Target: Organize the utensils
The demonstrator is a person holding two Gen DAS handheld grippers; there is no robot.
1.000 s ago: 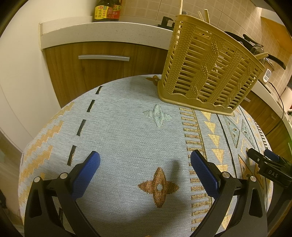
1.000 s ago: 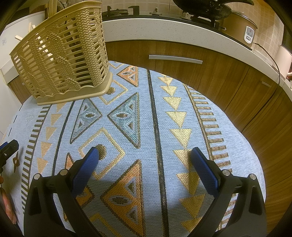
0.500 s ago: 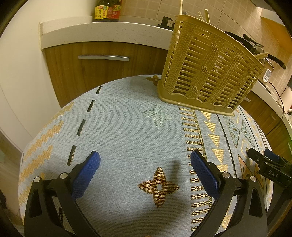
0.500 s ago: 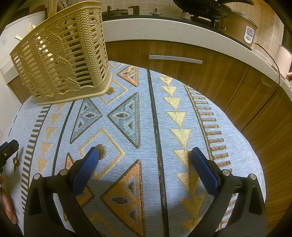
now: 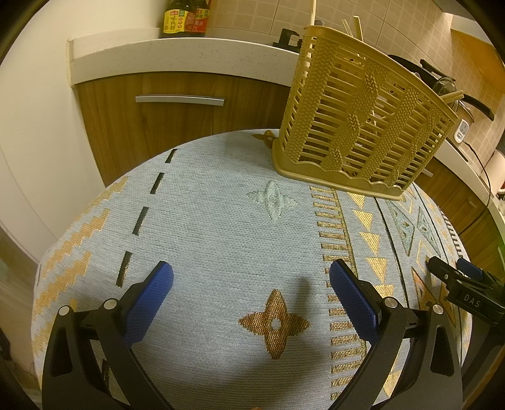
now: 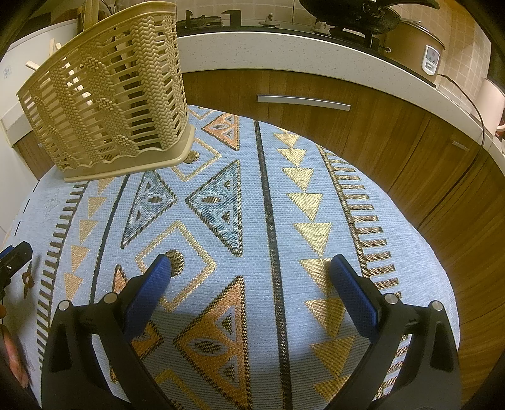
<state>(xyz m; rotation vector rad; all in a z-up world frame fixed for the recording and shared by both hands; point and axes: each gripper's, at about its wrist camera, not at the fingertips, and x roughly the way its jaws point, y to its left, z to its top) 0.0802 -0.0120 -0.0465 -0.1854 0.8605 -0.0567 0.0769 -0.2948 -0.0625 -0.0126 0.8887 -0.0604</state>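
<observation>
A tan slatted plastic utensil basket (image 5: 363,123) stands upright at the far side of the round table; the right wrist view shows the basket (image 6: 107,104) at upper left. Wooden chopstick ends (image 5: 353,26) poke above its rim. My left gripper (image 5: 251,272) hovers open over the pale blue cloth, nothing between its blue pads. My right gripper (image 6: 251,265) is open too, over the patterned cloth, empty. In the left wrist view the right gripper's tip (image 5: 454,277) shows at the right edge. No loose utensil lies on the cloth in either view.
The table wears a blue and gold patterned cloth (image 5: 221,227). Behind it run wooden cabinets (image 6: 315,126) under a white counter (image 6: 284,47) with a stove, a pan (image 6: 363,12) and a rice cooker (image 6: 419,47). Sauce bottles (image 5: 186,19) stand on the counter at left.
</observation>
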